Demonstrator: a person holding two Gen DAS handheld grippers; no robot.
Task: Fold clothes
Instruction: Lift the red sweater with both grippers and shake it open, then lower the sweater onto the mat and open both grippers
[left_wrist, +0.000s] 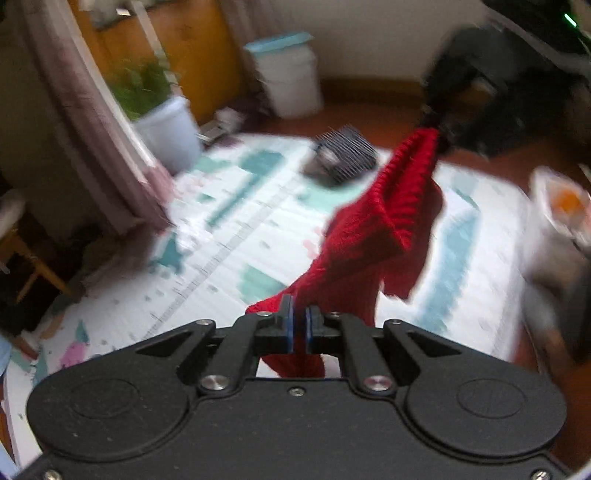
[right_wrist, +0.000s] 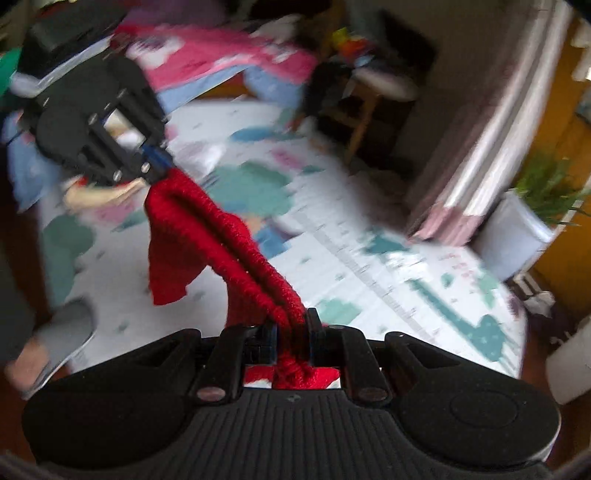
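Observation:
A red knitted garment (left_wrist: 373, 236) hangs stretched in the air between my two grippers, above a white play mat (left_wrist: 229, 229) with teal shapes. My left gripper (left_wrist: 299, 317) is shut on one end of it. The other end runs up to my right gripper (left_wrist: 439, 136), seen far off and blurred. In the right wrist view my right gripper (right_wrist: 293, 328) is shut on a bunched edge of the red garment (right_wrist: 218, 236), which runs up to my left gripper (right_wrist: 157, 166). A loose flap hangs down in the middle.
A dark striped folded garment (left_wrist: 343, 155) lies on the mat's far side. A white planter with a green plant (left_wrist: 166, 125), a white bin (left_wrist: 291, 77), a curtain (left_wrist: 92, 122) and a wooden stool (right_wrist: 362, 107) ring the mat. Pink and blue bedding (right_wrist: 229, 62) lies beyond.

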